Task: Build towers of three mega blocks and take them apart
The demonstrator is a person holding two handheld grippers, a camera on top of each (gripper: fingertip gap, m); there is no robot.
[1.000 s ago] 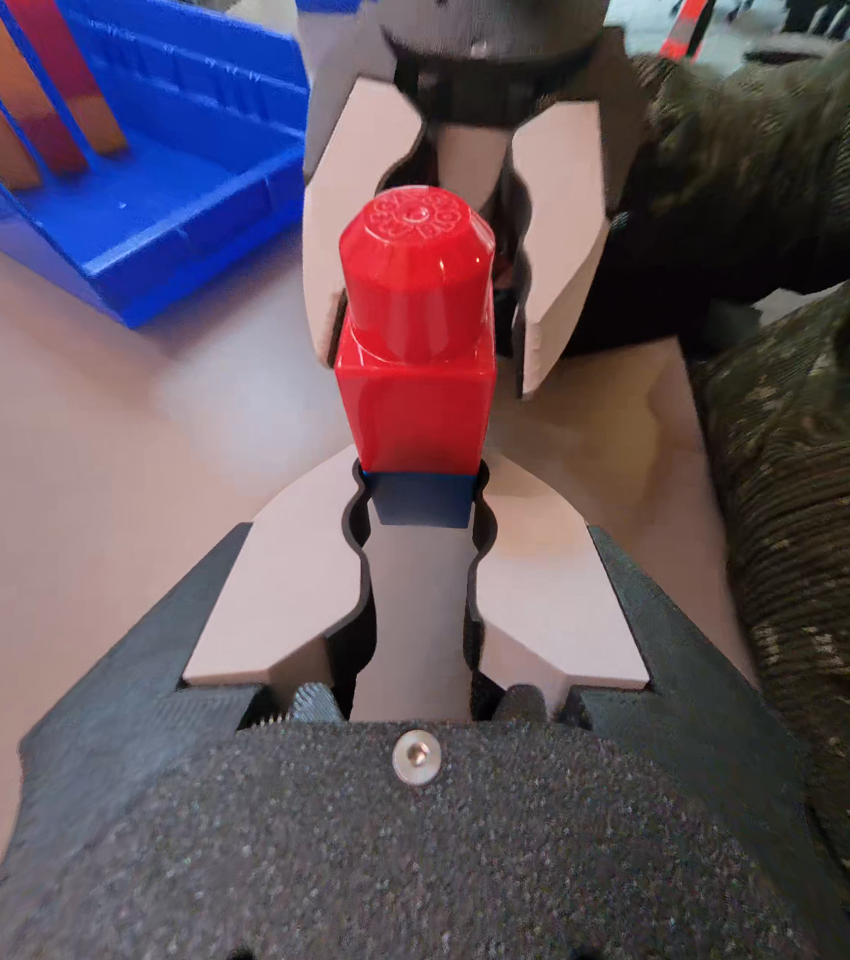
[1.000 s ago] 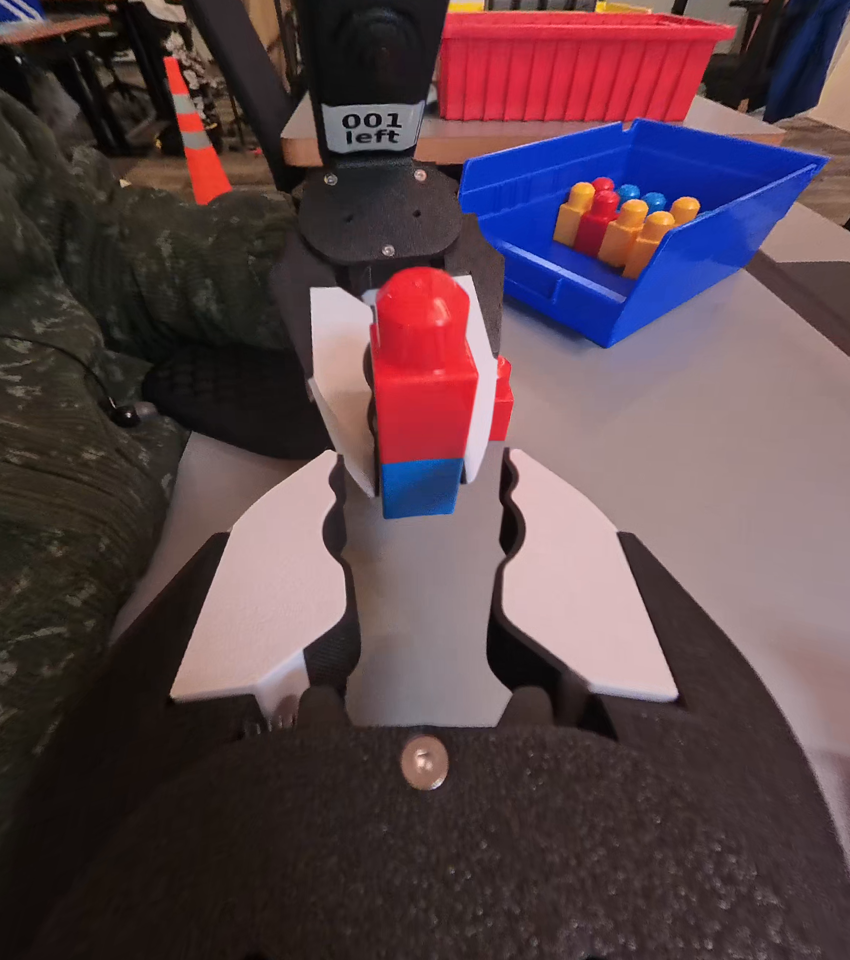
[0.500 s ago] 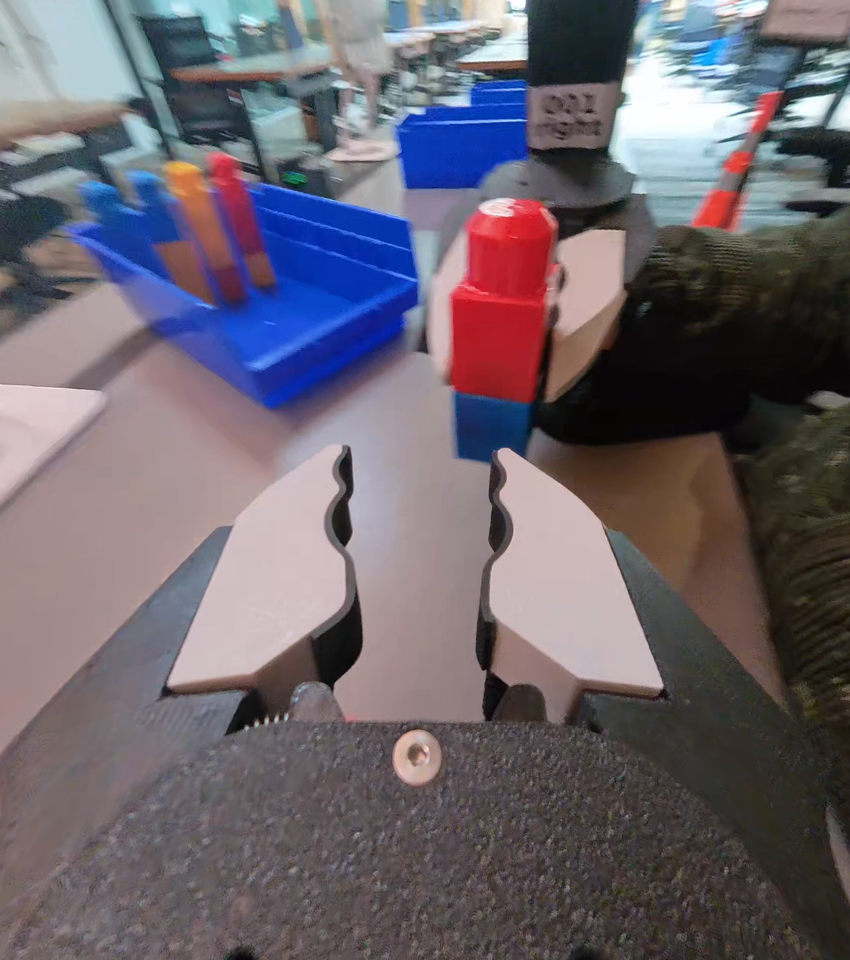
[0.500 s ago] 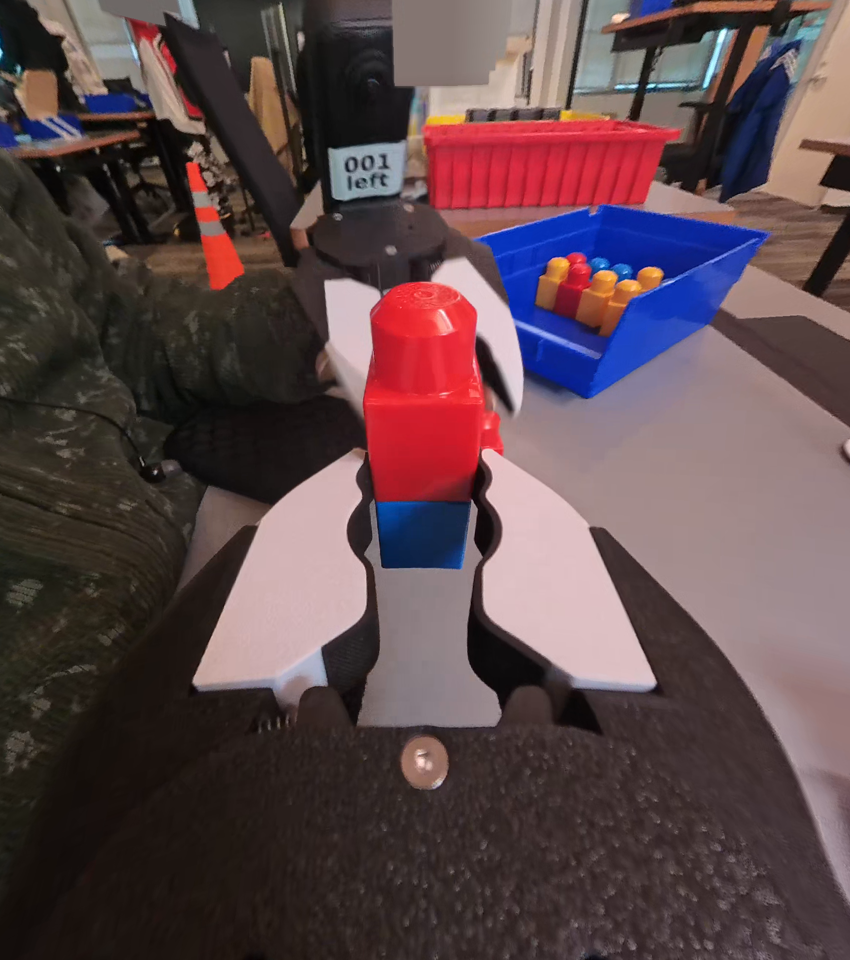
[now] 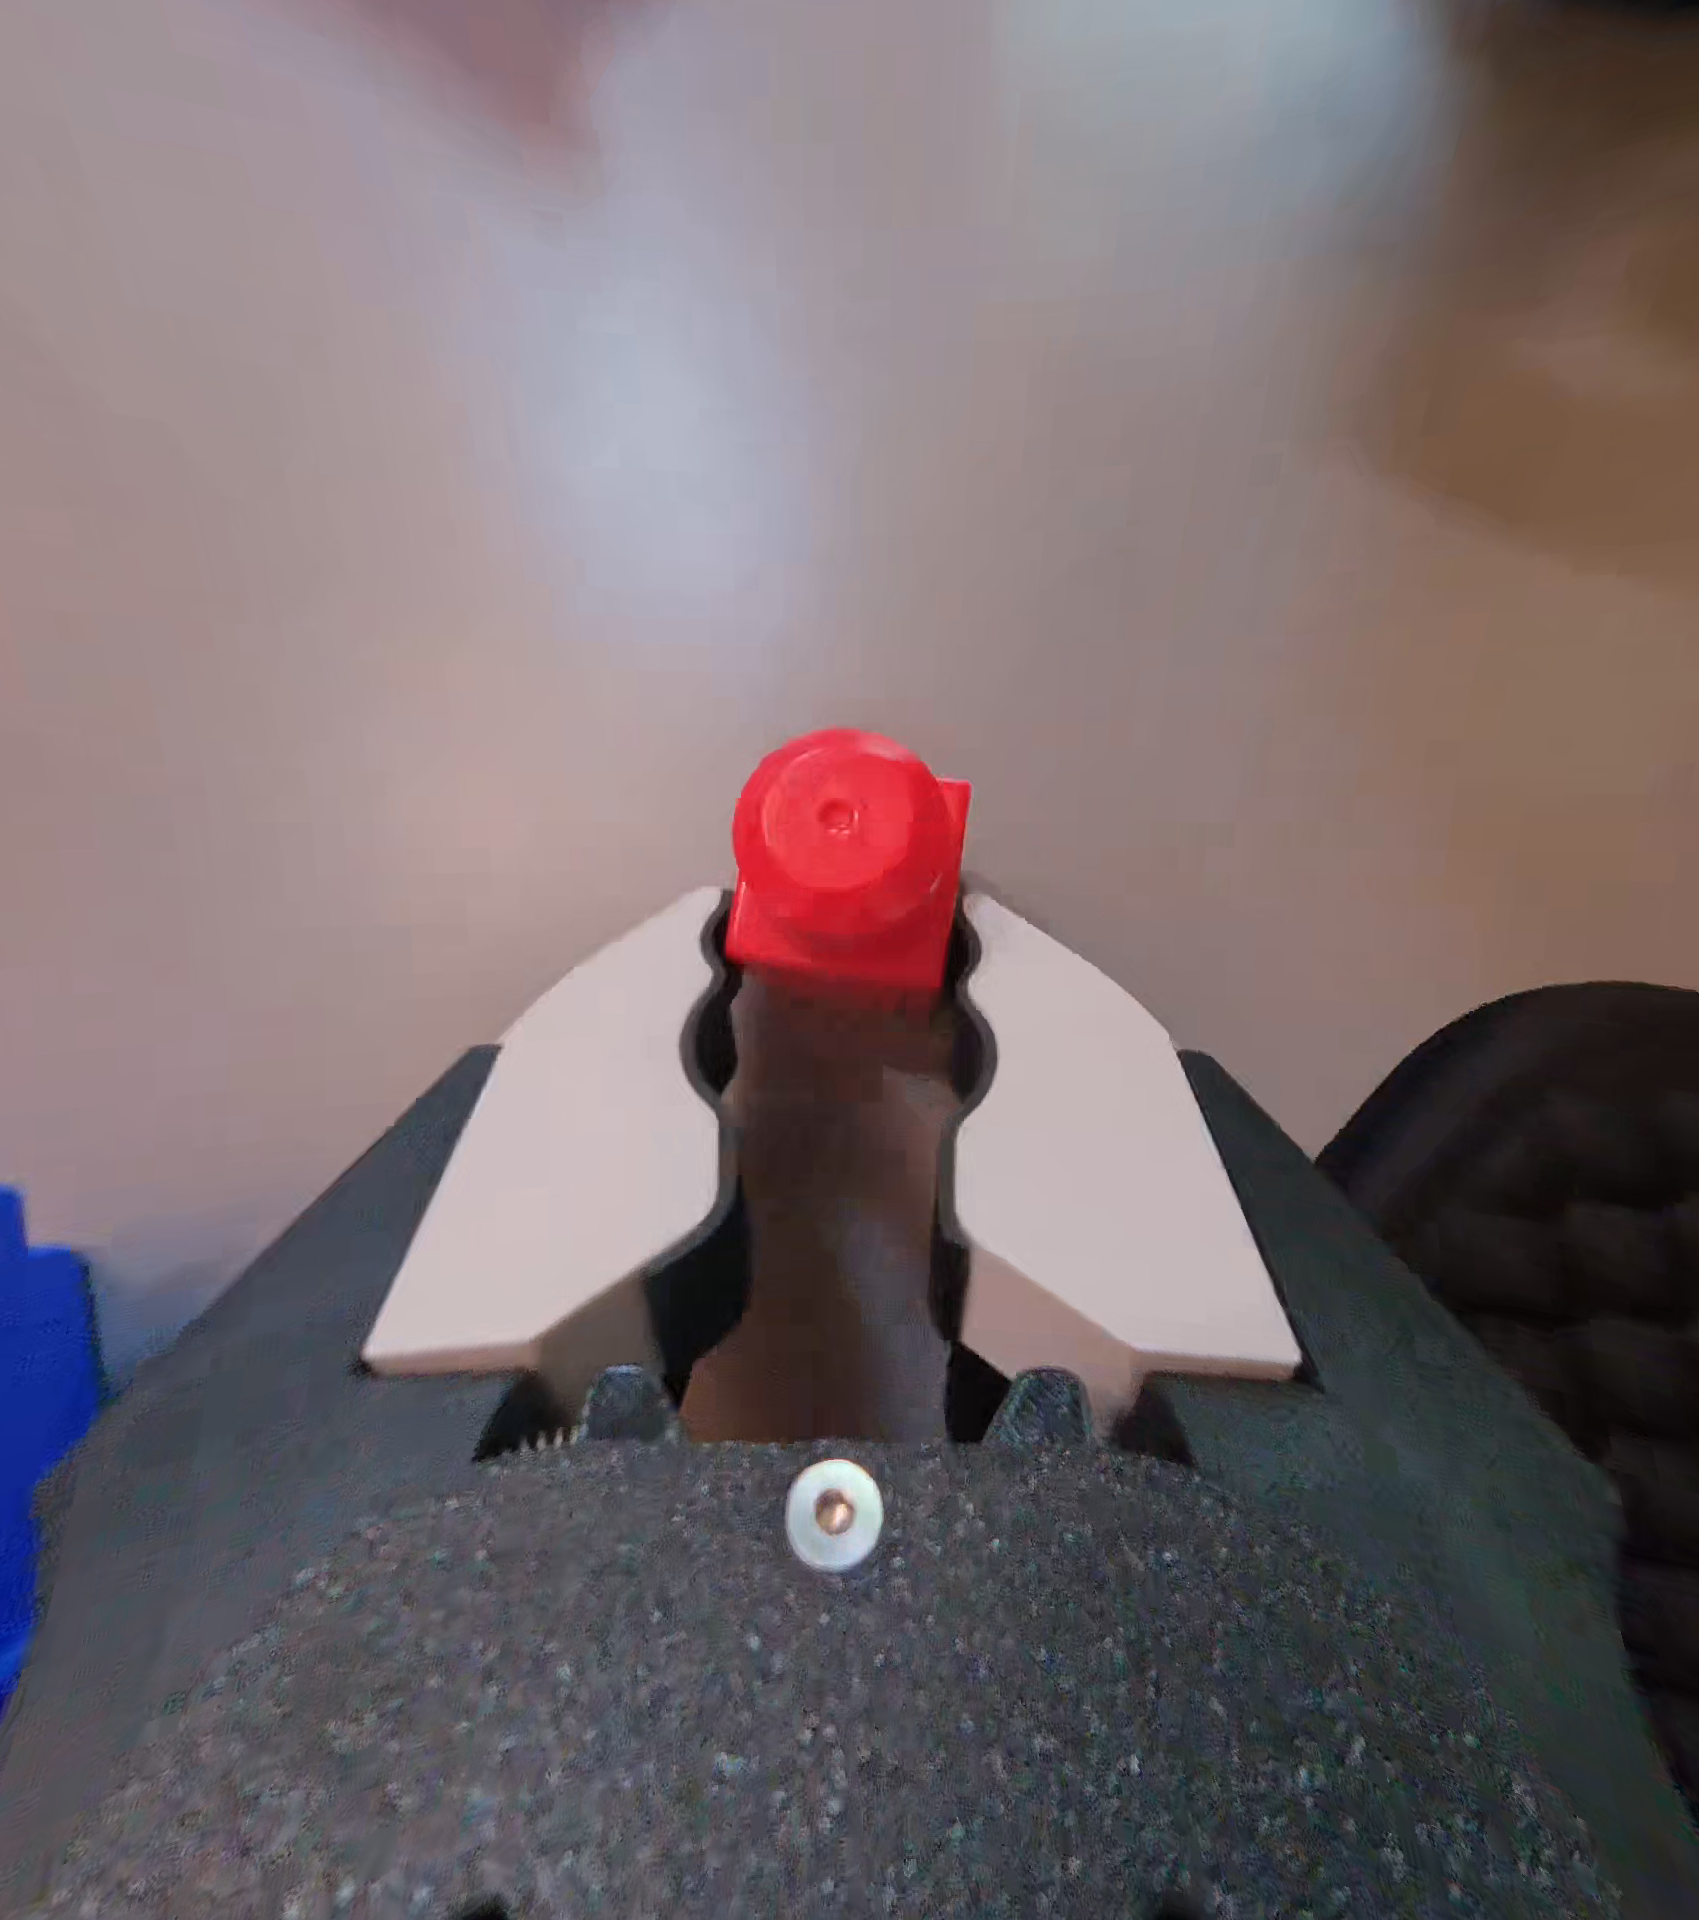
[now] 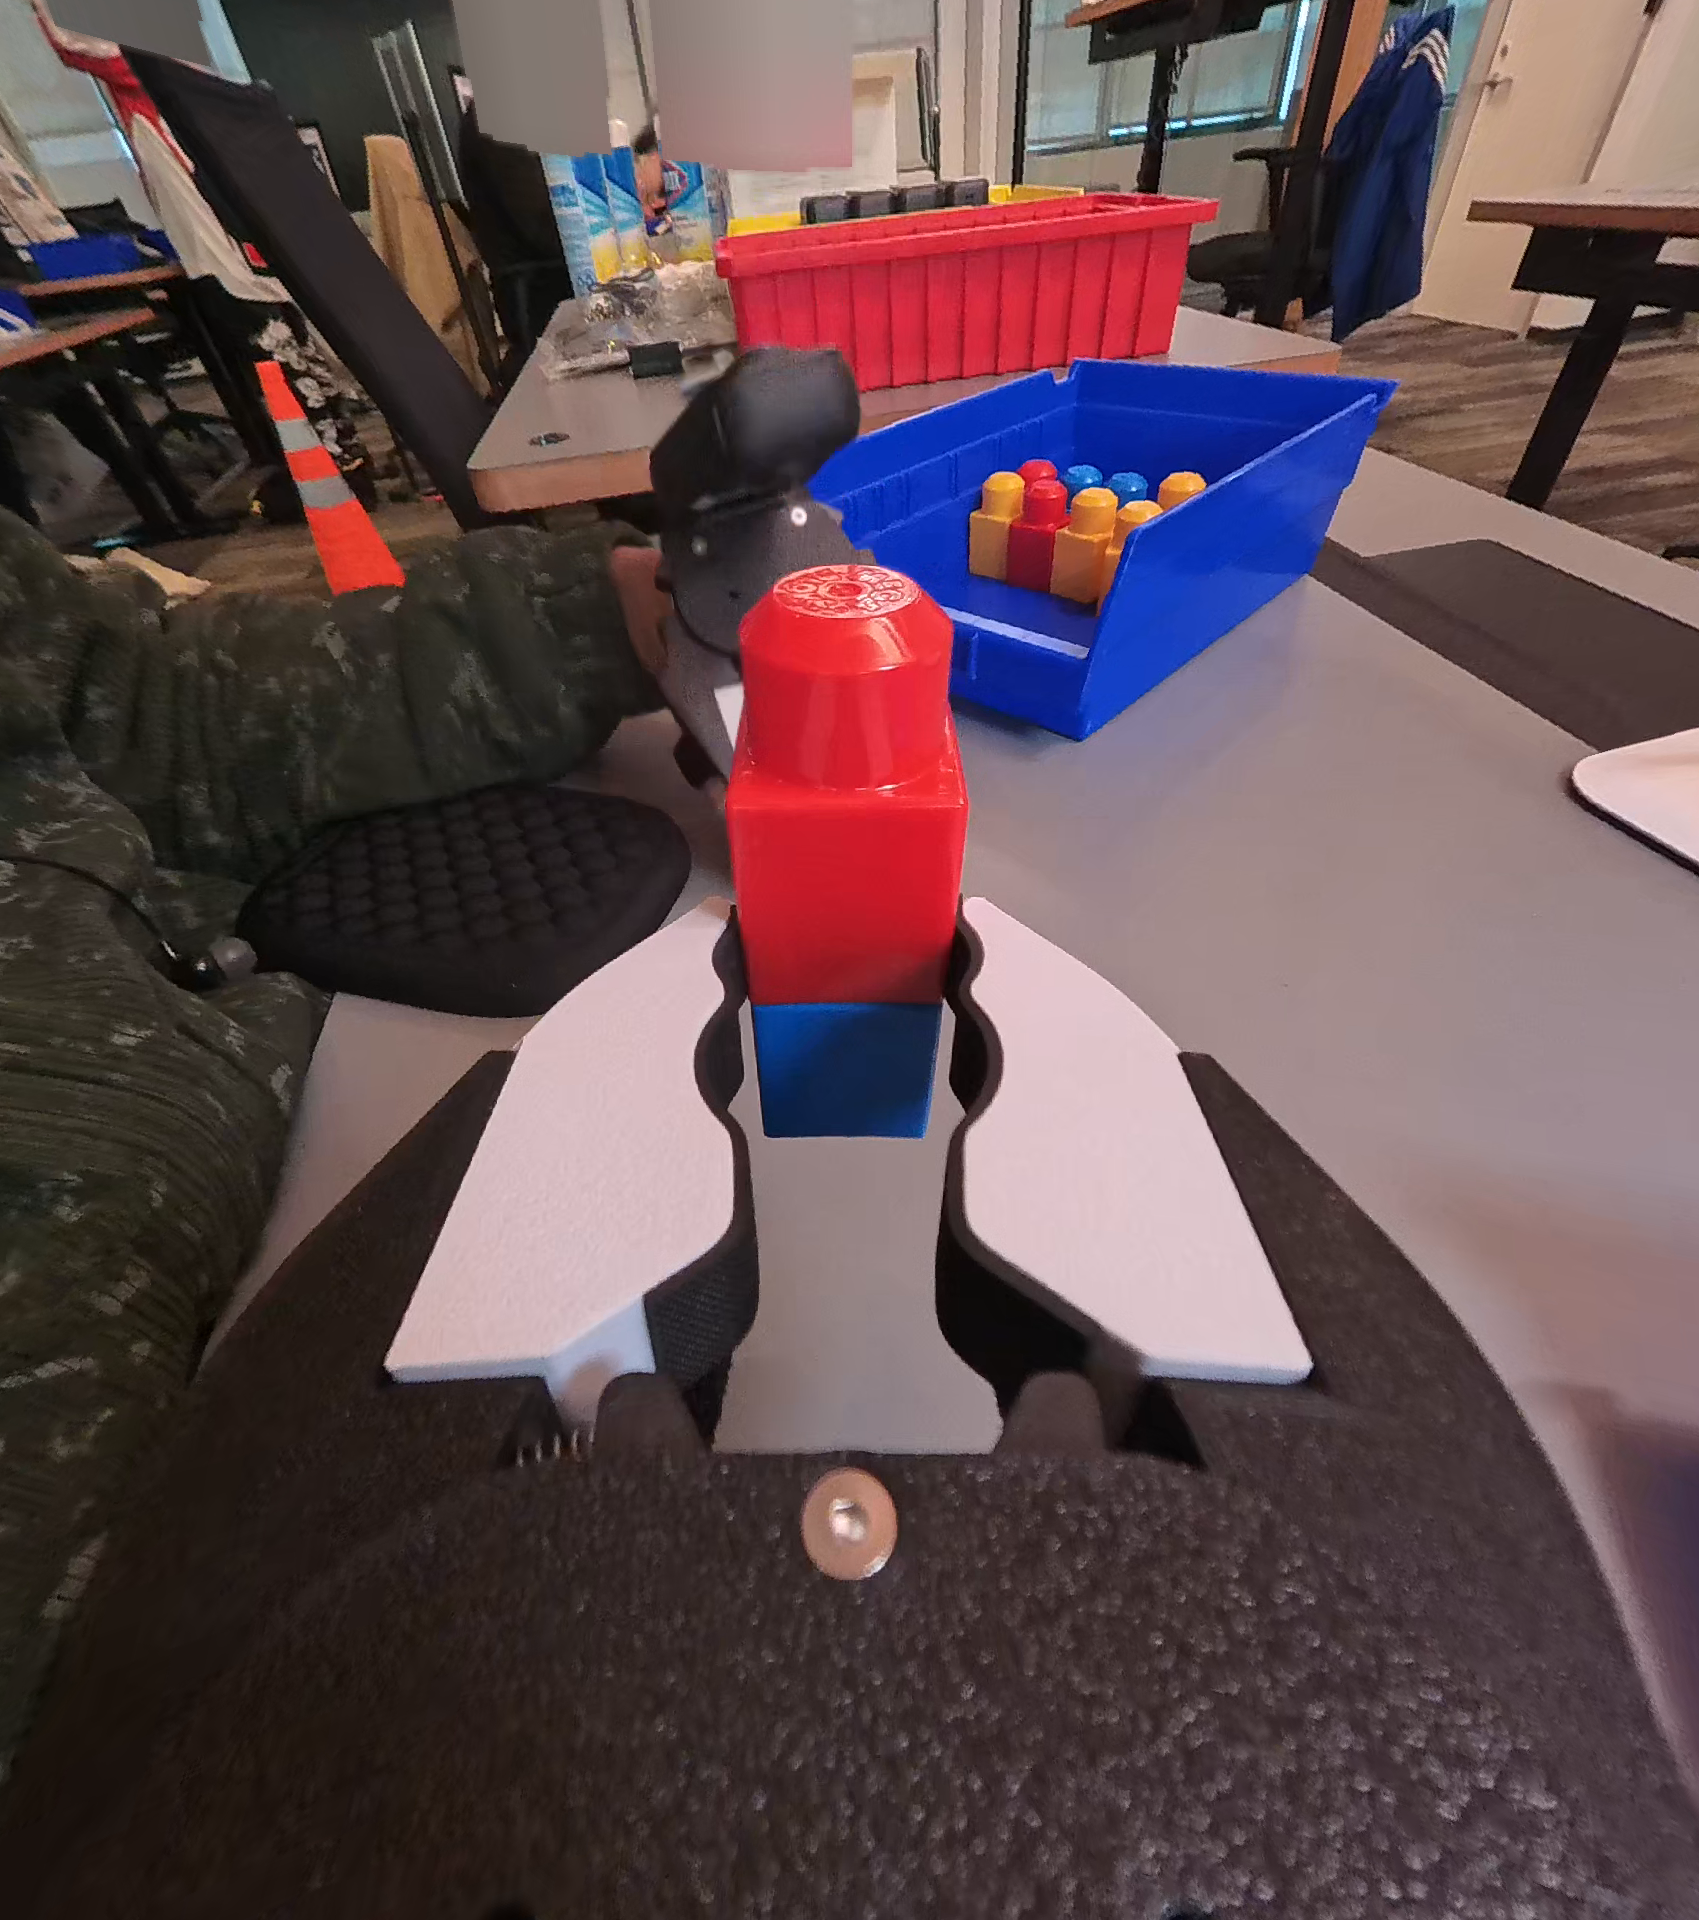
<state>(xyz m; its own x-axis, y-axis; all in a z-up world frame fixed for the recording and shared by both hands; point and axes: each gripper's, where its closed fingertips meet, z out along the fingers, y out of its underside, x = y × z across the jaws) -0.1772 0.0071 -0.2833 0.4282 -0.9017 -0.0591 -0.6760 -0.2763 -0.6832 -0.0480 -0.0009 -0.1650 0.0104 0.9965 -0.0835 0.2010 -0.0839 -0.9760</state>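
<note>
Your right gripper (image 6: 845, 977) is clamped on a two-block stack: its white fingers (image 6: 606, 1132) press both sides where the red block (image 6: 840, 821) meets the blue block (image 6: 845, 1070) beneath it, and the stack stands upright above the grey table (image 6: 1344, 935). Your left gripper (image 5: 840, 935) points straight down at the tabletop (image 5: 409, 520) and, in its own blurred view, its fingertips sit against the sides of a single red block (image 5: 840, 883) seen from the stud end; the grip looks closed on it, though the motion blur makes actual contact hard to confirm. In the right wrist view that left gripper (image 6: 720, 665) shows only partly, behind the red block, with your camouflage sleeve (image 6: 305, 665) leading to it. Just beside it lies a black honeycomb pad (image 6: 471, 894). Farther back on the table, a blue bin (image 6: 1188, 582) holds a cluster of upright yellow, red and blue blocks (image 6: 1063, 520). A red ribbed bin (image 6: 959, 281) sits on the next table behind it, and an orange cone (image 6: 325, 488) stands on the floor at the left.
</note>
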